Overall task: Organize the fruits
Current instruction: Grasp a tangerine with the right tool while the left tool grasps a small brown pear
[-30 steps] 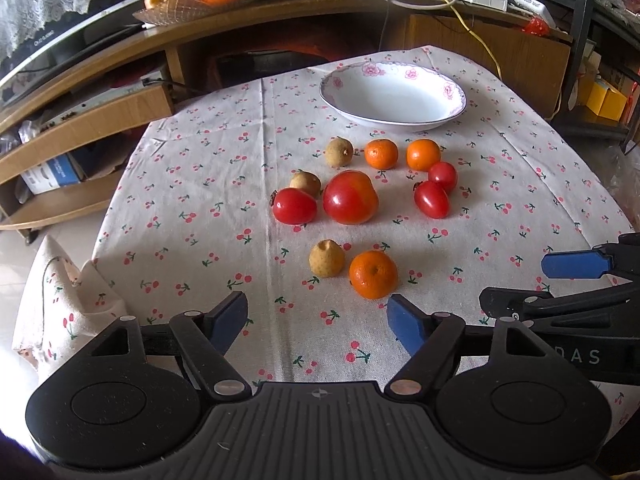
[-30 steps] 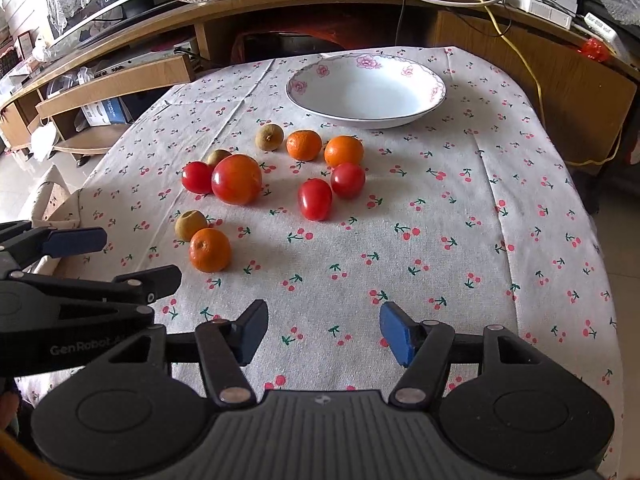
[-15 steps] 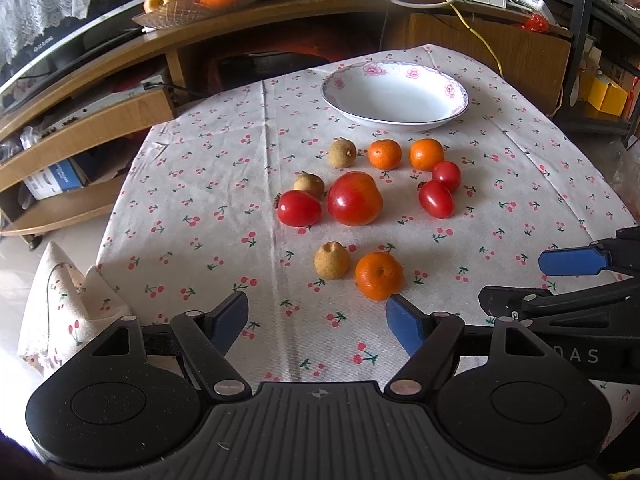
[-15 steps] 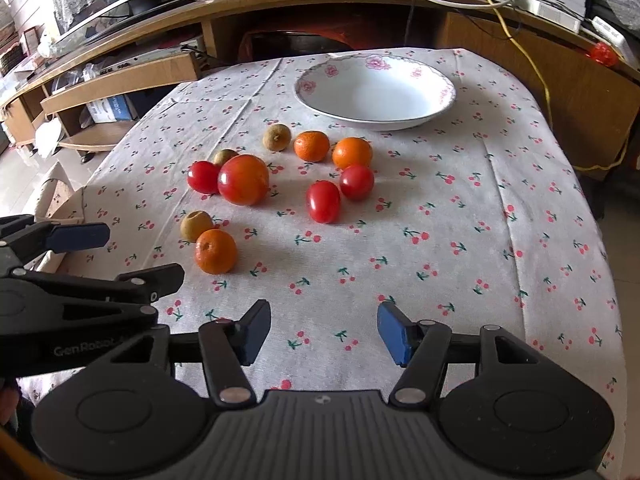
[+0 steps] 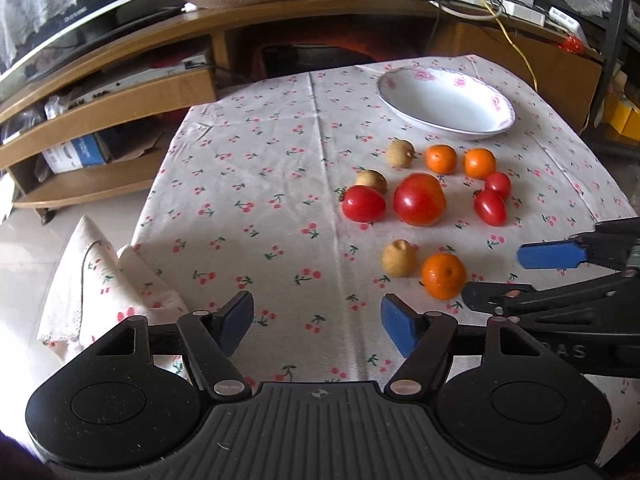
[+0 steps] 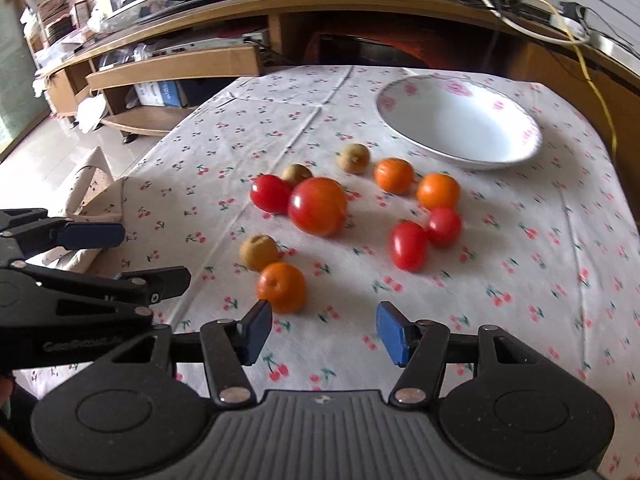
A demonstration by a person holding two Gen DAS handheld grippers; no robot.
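I held my right gripper (image 6: 318, 330) low over the near edge of the cherry-print tablecloth (image 6: 500, 248), jaws spread wide and empty, because the nearest orange (image 6: 281, 287) lay just ahead of its left finger and looked the likely first pick. My left gripper (image 5: 316, 324) hung beside it, equally wide and holding nothing, aimed more toward bare cloth. Touching that orange sat a small brown fruit (image 6: 259, 252). Beyond them the big tomato (image 6: 317, 206) rested against a smaller tomato (image 6: 270, 194), with two more tomatoes and two oranges to the right. Farthest stood the white bowl (image 6: 520, 152), empty, presumably where the fruit belonged.
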